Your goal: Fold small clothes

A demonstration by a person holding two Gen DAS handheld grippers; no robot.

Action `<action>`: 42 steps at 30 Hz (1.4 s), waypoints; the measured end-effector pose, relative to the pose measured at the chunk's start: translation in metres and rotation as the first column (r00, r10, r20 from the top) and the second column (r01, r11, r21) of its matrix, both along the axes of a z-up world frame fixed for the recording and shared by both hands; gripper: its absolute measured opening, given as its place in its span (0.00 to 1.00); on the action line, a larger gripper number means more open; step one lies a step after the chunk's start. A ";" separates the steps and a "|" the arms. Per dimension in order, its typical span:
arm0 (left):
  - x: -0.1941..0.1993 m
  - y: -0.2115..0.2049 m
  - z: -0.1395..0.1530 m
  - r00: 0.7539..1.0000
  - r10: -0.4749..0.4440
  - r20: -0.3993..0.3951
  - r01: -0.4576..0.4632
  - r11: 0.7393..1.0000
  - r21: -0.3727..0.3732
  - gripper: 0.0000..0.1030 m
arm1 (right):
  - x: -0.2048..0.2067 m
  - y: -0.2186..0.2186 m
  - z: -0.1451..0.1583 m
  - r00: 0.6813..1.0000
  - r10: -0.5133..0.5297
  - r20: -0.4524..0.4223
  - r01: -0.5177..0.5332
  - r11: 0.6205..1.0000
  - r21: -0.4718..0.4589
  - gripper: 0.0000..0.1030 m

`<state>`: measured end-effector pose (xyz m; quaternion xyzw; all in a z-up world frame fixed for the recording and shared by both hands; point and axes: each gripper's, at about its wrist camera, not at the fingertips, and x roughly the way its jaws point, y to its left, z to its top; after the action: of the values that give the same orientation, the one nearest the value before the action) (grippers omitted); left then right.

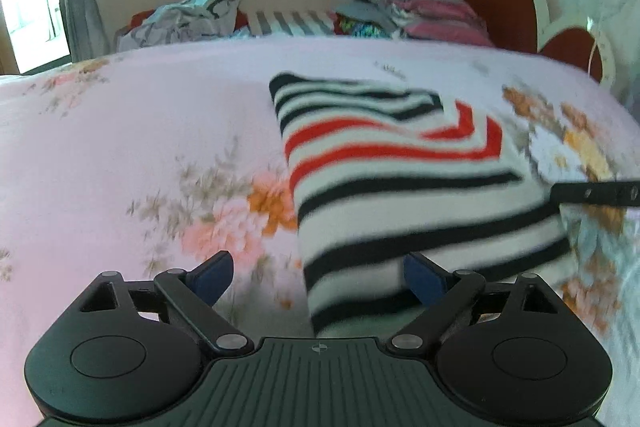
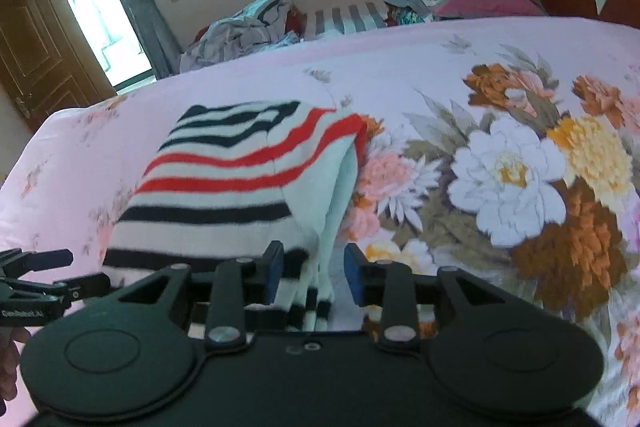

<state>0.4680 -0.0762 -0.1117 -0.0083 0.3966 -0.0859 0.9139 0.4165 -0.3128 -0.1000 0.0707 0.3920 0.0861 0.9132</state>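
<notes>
My left tool [image 1: 318,277] stands released, my right tool [image 2: 314,277] parted astride the folded striped sweater's [image 2: 224,179] edge, on the floral bed [image 2: 480,67].

The left gripper [image 1: 318,277] is seen angled downward, jaws spread wide with nothing gripped. The right gripper [image 2: 314,277] is tilted down too, jaws parted narrower, its tip poking in at 3 o'clock of the left view.
</notes>
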 end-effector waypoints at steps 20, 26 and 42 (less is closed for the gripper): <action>0.092 0.032 -0.059 0.964 0.048 -0.263 -0.165 0.880 -0.445 0.81 | 0.069 -0.064 -0.074 0.974 0.058 -0.218 0.066 0.850 0.522 0.64; 0.098 0.019 -0.061 0.964 0.042 -0.262 -0.155 0.892 -0.426 0.81 | 0.083 -0.069 -0.082 0.968 0.125 -0.220 0.030 0.807 0.589 0.61; 0.107 -0.004 -0.049 0.974 0.029 -0.226 -0.107 0.935 -0.339 0.63 | 0.092 -0.031 -0.063 0.977 0.147 -0.153 -0.078 0.919 0.386 0.41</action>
<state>0.5750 -0.0803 -0.1609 -0.1934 0.4718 -0.1217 0.8516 0.5084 -0.3436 -0.1627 0.2299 0.4520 0.2056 0.8370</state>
